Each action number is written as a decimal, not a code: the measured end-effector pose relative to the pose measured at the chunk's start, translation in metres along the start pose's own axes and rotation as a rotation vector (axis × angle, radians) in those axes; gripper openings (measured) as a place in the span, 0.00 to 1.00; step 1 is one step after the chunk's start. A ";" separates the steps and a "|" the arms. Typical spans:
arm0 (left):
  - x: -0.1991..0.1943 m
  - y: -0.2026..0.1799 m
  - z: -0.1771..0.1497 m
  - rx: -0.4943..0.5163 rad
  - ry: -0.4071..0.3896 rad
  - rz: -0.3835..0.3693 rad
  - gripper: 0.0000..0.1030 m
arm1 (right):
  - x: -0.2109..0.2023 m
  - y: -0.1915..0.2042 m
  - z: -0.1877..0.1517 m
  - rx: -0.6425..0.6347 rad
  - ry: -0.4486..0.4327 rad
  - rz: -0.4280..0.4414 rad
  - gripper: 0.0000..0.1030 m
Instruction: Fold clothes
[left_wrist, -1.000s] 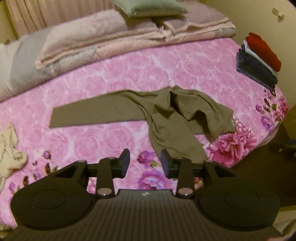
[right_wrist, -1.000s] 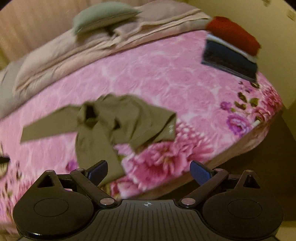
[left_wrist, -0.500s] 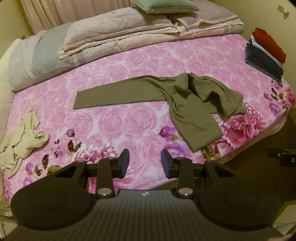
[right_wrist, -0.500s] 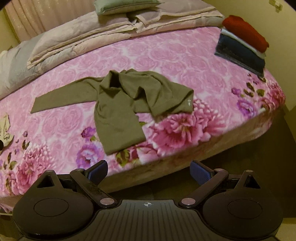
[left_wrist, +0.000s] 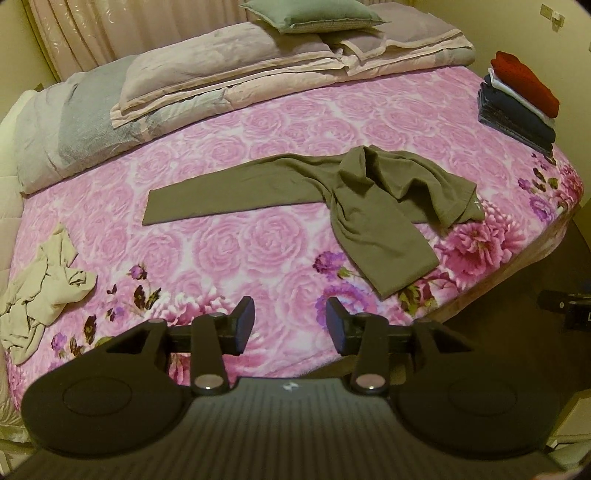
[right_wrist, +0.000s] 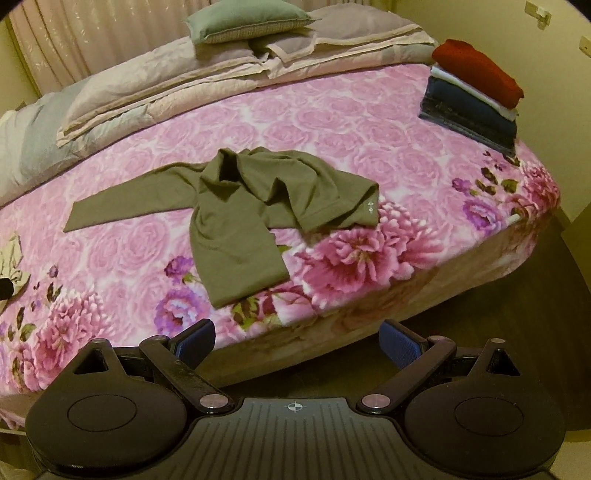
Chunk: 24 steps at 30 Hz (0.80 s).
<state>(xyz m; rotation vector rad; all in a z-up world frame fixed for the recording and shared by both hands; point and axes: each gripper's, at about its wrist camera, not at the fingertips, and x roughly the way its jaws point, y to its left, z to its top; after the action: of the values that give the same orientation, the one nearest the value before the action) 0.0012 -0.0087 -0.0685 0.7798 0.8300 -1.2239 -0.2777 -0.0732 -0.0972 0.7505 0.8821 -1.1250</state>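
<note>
An olive-green long-sleeved garment (left_wrist: 369, 199) (right_wrist: 266, 199) lies crumpled on the pink floral bed, one sleeve stretched flat to the left and another part hanging toward the near edge. My left gripper (left_wrist: 290, 325) hovers open over the bed's near edge, short of the garment, holding nothing. Off the bed's front edge, above the dark floor, my right gripper (right_wrist: 295, 341) stands wide open and empty. A crumpled beige garment (left_wrist: 40, 291) sits at the bed's left side, its edge visible in the right wrist view too (right_wrist: 11, 258).
A stack of folded clothes (left_wrist: 517, 103) (right_wrist: 472, 96), red on top of white and dark blue, rests at the bed's far right corner. Folded quilts (left_wrist: 221, 81) and a green pillow (right_wrist: 247, 20) fill the far side. Dark floor (right_wrist: 517, 295) lies to the right.
Both grippers have drawn back from the bed, so the green garment looks smaller and farther away. The garment lies as before. Both grippers stay open.
</note>
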 end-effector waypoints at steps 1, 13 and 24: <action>0.002 -0.001 0.001 -0.001 0.003 -0.001 0.37 | 0.001 -0.001 0.002 -0.003 -0.001 0.001 0.95; 0.041 -0.023 0.033 0.008 -0.003 -0.077 0.38 | 0.025 -0.046 0.040 0.028 -0.015 -0.002 0.95; 0.100 -0.076 0.058 0.051 0.014 -0.075 0.41 | 0.077 -0.088 0.116 -0.124 -0.019 0.023 0.95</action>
<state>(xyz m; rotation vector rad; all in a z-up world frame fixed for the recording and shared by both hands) -0.0523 -0.1195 -0.1322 0.8048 0.8486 -1.3118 -0.3244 -0.2302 -0.1178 0.6453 0.9169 -1.0453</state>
